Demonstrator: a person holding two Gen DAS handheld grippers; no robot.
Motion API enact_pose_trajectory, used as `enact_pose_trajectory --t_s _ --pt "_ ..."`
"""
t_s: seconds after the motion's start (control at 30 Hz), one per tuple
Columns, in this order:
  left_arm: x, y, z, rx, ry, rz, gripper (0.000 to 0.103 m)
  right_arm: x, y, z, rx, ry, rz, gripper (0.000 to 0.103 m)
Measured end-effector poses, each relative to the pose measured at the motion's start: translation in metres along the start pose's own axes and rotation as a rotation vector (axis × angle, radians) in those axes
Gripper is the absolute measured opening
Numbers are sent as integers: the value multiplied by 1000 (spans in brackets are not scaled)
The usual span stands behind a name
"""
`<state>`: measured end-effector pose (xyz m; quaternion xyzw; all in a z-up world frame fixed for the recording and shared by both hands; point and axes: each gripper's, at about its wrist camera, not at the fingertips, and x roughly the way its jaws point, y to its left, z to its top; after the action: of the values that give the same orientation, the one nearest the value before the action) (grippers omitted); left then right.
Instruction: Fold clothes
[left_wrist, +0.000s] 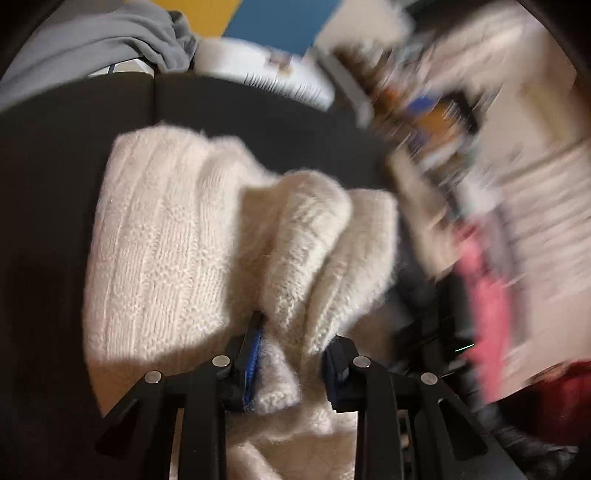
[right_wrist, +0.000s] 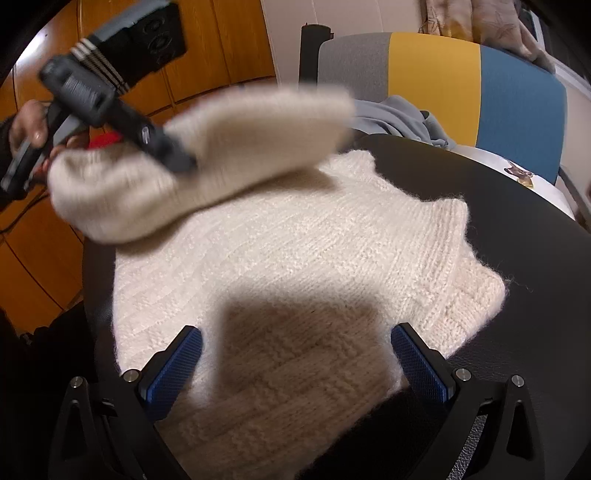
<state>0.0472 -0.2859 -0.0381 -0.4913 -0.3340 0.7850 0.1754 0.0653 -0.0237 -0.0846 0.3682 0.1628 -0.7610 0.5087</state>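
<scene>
While jaws pinch sweater (left_wrist: 207, 236) (cream), sleeve (right_wrist: 207, 158) lifted

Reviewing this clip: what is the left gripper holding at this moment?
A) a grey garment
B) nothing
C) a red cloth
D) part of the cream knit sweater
D: the left gripper has a fold of the cream knit sweater pinched between its fingers, lifted above the black table.
</scene>
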Motion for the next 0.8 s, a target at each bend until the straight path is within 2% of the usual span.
enact_pose_trajectory --t_s 0.07,0.13,0.27,0.33,0.43,0.57,0.67,0.8 --pt "-19 15 -7 -60 -86 -163 26 2 2 0 -9 6 -13 103" --pt "-31 21 -15 -90 -146 -283 26 3 3 0 -13 10 -20 103" --pt "-45 4 -18 -81 -214 -426 26 4 2 -1 -12 12 -25 103" --pt "-47 -10 -14 -60 -221 -469 26 5 2 -3 -10 13 -29 103" --pt "-36 -24 -4 -34 -193 -462 26 7 4 -4 -13 13 -36 103" --pt "31 -49 -9 -103 -151 -424 25 8 3 -5 -11 9 -34 103" --pt "85 -39 4 -164 -123 -364 25 8 3 -5 -11 6 -32 103" --pt "122 -29 -16 -206 -46 -331 26 8 2 -6 -10 -1 -22 103"
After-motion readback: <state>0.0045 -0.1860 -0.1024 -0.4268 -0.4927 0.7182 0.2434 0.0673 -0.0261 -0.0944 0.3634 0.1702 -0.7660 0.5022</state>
